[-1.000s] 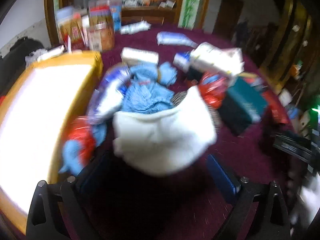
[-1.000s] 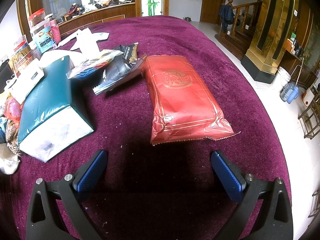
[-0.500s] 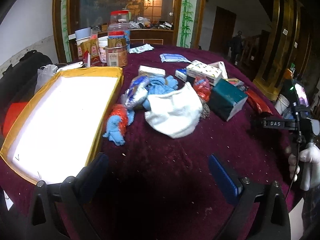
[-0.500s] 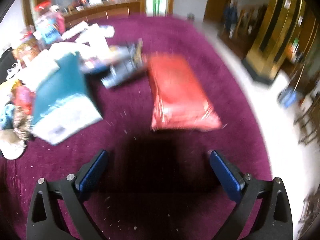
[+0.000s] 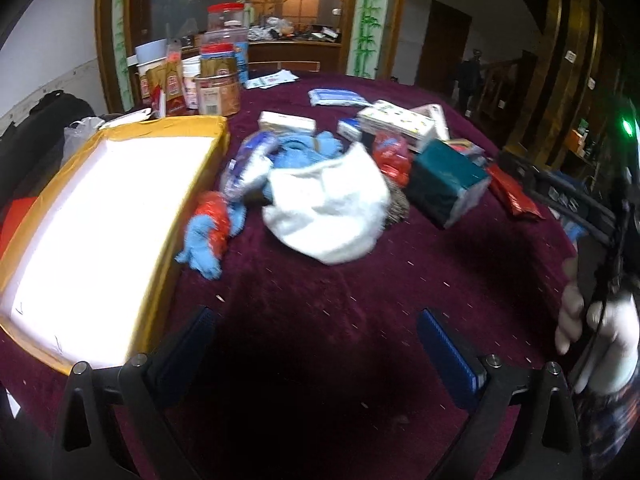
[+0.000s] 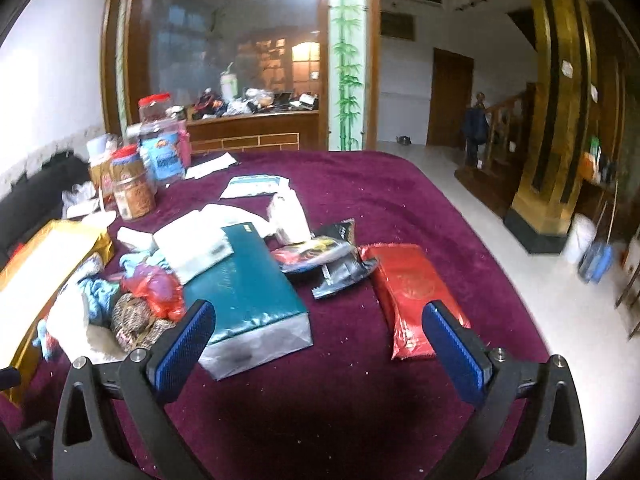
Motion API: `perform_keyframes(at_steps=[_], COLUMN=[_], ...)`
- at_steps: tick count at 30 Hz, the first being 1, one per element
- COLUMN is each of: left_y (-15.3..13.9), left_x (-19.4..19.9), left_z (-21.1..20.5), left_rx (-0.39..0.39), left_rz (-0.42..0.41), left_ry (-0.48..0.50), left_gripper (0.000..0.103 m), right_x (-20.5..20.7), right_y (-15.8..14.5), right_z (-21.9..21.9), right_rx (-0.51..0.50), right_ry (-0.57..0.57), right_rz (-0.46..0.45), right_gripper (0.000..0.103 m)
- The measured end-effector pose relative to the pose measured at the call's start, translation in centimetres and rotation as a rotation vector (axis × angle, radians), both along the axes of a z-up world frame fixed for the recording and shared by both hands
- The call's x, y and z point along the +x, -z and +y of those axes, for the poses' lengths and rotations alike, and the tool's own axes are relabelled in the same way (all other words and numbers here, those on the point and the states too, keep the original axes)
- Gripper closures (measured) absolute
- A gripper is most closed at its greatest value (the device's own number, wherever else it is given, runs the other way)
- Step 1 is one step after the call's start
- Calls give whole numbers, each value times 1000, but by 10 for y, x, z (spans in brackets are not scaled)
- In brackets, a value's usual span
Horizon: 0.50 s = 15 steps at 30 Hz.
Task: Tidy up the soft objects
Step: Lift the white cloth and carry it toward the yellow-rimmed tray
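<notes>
Left wrist view: the left gripper (image 5: 316, 344) hangs over the purple tablecloth (image 5: 360, 300), jaws spread wide and holding nothing. Straight ahead of the jaws, well apart from them, sits a white cloth (image 5: 328, 216), with blue fabric (image 5: 304, 152) bunched just behind it. Off the left jaw lies a blue glove (image 5: 200, 252) wrapped with something red, just beside the yellow-rimmed tray (image 5: 192, 184). Beyond the right jaw, a teal pack (image 5: 444, 180) and a red packet (image 5: 514, 196). At far right, a gloved hand (image 5: 592, 328) grips a handle.

Right wrist view: the right gripper (image 6: 318, 338) is also wide open, empty. The teal pack (image 6: 248, 296) rests just ahead of the left jaw; the red packet (image 6: 412, 292) lies ahead of the right jaw, partly behind its tip. A brown knitted piece (image 6: 132, 320) and white cloth (image 6: 76, 320) sit off to the left.
</notes>
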<state>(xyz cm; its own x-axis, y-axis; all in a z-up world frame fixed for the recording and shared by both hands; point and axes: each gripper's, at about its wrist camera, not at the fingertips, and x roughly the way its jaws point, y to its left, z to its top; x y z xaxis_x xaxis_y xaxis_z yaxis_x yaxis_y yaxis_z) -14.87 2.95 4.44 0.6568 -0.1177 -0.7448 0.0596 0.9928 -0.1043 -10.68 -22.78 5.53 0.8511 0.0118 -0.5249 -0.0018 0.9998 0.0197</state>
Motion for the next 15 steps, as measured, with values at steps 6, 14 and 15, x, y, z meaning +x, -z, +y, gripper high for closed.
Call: perform_keyframes(at_steps=[6,14,15], left_y=[-2,5,8], left_x=[32,90,95], left_z=[1,-18,-20], left_rx=[32,159,167], left_rz=[2,-1,12], left_ry=[-19,-38,-35], left_gripper=[1,1,1], right_x=[5,9,9], right_y=[7,13,13], right_z=[-32,-34,-32], right_rx=[150,170,163], right_ry=[34,11,8], right_rz=[41,82,84], right_gripper=[0,0,0])
